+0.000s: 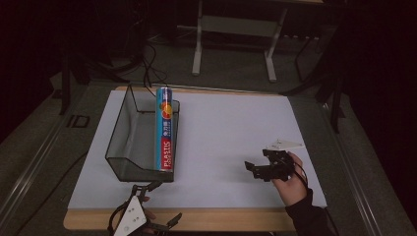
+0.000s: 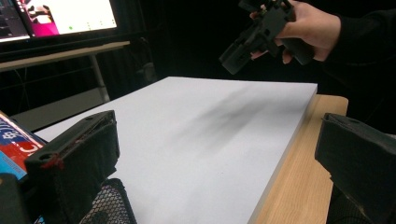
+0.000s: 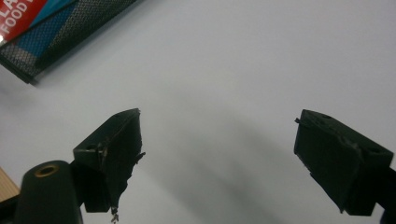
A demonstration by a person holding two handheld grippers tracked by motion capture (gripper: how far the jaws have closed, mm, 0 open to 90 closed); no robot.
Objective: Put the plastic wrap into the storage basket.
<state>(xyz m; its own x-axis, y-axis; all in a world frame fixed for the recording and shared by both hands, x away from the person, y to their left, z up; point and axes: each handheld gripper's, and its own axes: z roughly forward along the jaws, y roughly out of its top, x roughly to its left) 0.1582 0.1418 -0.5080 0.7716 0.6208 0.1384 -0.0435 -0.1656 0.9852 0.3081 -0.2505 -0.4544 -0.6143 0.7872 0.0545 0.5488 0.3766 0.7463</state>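
Observation:
A black mesh basket (image 1: 123,147) stands on the left of the white board (image 1: 231,137). A long blue and red food-wrap box (image 1: 165,129) lies along the basket's right rim. My left gripper (image 1: 163,202) hovers at the table's front edge, just in front of the basket's near corner (image 2: 109,205), with its jaws wide apart and nothing between them. A hand holds my right gripper (image 1: 256,160) above the board's right side. It is open and empty, and it also appears as the far gripper (image 2: 261,32). The box end (image 3: 23,14) and mesh (image 3: 51,32) sit in that gripper's upper-left view.
The board rests on a wooden table whose bare strip (image 1: 221,220) runs along the front. A white desk frame (image 1: 236,29) and cables (image 1: 147,69) are on the floor behind. A lit monitor (image 2: 65,16) stands off to the side.

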